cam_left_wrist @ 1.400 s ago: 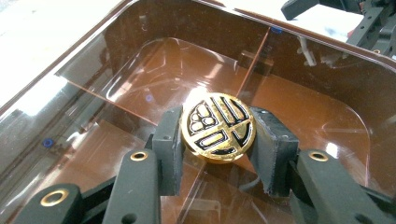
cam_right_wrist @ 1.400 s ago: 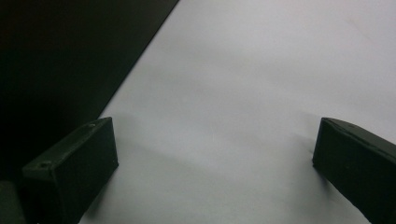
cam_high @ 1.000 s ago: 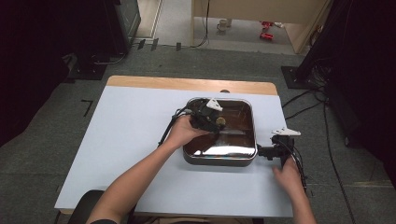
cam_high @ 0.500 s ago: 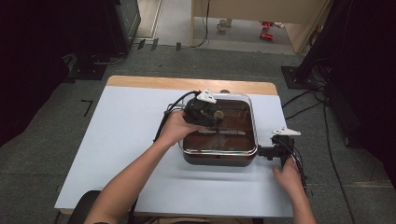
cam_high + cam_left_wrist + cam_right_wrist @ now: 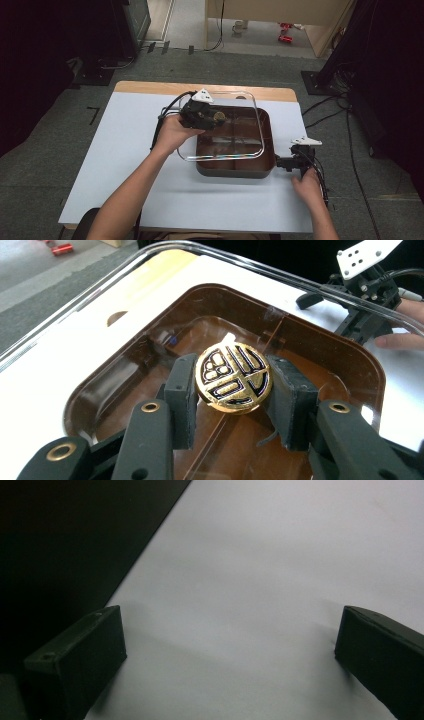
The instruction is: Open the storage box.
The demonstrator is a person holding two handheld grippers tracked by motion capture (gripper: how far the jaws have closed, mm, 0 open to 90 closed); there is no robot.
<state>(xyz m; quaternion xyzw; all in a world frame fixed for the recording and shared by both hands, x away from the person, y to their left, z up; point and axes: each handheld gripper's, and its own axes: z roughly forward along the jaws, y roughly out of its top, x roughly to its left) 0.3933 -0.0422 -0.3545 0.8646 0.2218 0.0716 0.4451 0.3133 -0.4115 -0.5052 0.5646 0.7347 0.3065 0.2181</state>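
Note:
A brown square box (image 5: pixel 235 169) with inner dividers sits on the white table (image 5: pixel 125 150). Above it hangs its clear lid (image 5: pixel 220 156), shifted toward the left and far side. My left gripper (image 5: pixel 216 118) is shut on the lid's round gold knob (image 5: pixel 219 117). In the left gripper view both pads (image 5: pixel 181 390) press the sides of the gold knob (image 5: pixel 233 377), with the clear lid's rim (image 5: pixel 240 265) and the brown box (image 5: pixel 345 355) beneath. My right gripper (image 5: pixel 287 162) rests beside the box's right edge. Its jaws (image 5: pixel 230 650) stand wide open over bare table.
A wooden strip (image 5: pixel 150 87) runs along the table's far edge. Cables trail over the grey floor (image 5: pixel 340 107) to the right. Dark equipment stands at both sides. The left half of the table is bare white surface.
My left gripper has risen and moved left with the lid held by its knob, so the lid now hangs off the box. The right gripper has stayed put.

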